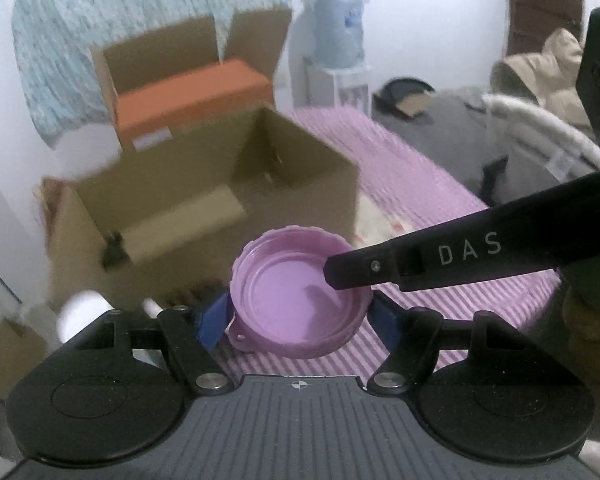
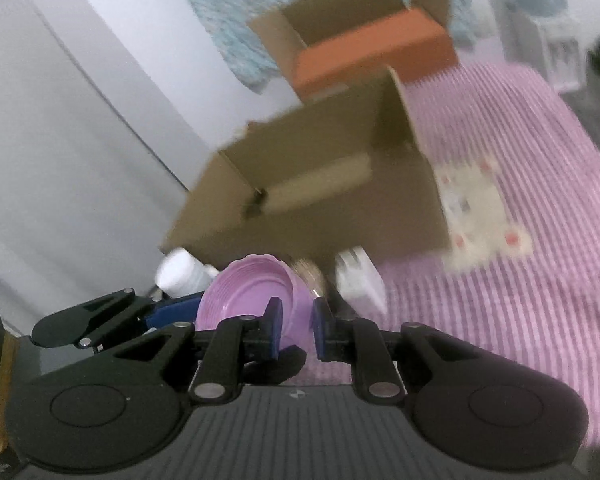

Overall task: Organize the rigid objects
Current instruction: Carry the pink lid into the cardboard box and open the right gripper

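A round purple lid (image 1: 300,296), hollow side up, is held between the blue pads of my left gripper (image 1: 300,318) above the striped purple bedspread. My right gripper (image 2: 295,330) comes in from the right; one of its black fingers (image 1: 412,264) reaches over the lid's rim in the left wrist view. In the right wrist view the lid (image 2: 251,296) has its rim between my right gripper's blue pads, which are closed on it. An open brown cardboard box (image 1: 203,200) stands just behind the lid.
A second open box with an orange box (image 1: 191,96) inside stands behind the first. A white bottle (image 2: 179,274), a brush (image 2: 310,276) and a white block (image 2: 360,284) lie in front of the near box (image 2: 312,192). Grey clothes (image 1: 480,140) lie far right.
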Motion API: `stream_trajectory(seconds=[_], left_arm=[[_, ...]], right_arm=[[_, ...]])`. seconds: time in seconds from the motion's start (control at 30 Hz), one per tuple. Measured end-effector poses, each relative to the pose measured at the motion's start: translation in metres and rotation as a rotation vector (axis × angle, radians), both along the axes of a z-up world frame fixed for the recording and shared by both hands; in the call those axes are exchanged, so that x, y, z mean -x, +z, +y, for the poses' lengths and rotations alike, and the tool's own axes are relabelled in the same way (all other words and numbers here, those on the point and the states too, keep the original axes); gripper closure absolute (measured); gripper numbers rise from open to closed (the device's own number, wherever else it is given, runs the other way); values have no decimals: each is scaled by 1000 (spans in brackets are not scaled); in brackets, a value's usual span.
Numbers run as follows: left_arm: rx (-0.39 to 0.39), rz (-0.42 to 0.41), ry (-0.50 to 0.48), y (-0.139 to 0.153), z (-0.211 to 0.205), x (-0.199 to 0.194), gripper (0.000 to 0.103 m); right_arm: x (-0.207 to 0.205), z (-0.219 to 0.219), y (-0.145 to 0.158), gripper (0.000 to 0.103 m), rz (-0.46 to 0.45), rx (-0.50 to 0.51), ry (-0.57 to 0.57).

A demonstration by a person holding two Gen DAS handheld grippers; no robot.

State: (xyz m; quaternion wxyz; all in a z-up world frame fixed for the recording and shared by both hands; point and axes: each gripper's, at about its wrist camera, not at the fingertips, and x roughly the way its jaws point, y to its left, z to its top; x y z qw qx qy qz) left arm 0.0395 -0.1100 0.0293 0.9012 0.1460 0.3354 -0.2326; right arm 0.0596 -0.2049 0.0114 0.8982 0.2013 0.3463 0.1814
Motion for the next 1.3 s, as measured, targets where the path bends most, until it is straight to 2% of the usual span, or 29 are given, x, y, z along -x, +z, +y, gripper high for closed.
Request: stream_trajectory(seconds=[0.2, 0.3, 0.4, 0.67, 0.87, 1.13, 1.3], left_arm=[[-27, -58, 43, 32, 13, -40, 30], [-40, -31, 75, 39, 21, -73, 30], [-52, 34, 97, 38, 25, -112, 30], [-124, 207, 127, 5, 23, -208, 30], [-232, 251, 156, -20, 17, -239, 30], [-338, 275, 197, -45, 16, -269, 29], [-367, 303, 222, -52, 18, -274, 27]], right_arm=[[-46, 24, 39, 85, -87, 66, 77], [-89, 32, 46, 85, -51, 65, 119], [-136, 38, 44, 85, 17, 64, 149], [-236, 43, 9, 85, 211, 53, 181], [-286, 52, -25, 86, 318, 46, 203], [-317, 69, -55, 86, 383, 32, 204], [-326, 76, -75, 86, 421, 23, 183]])
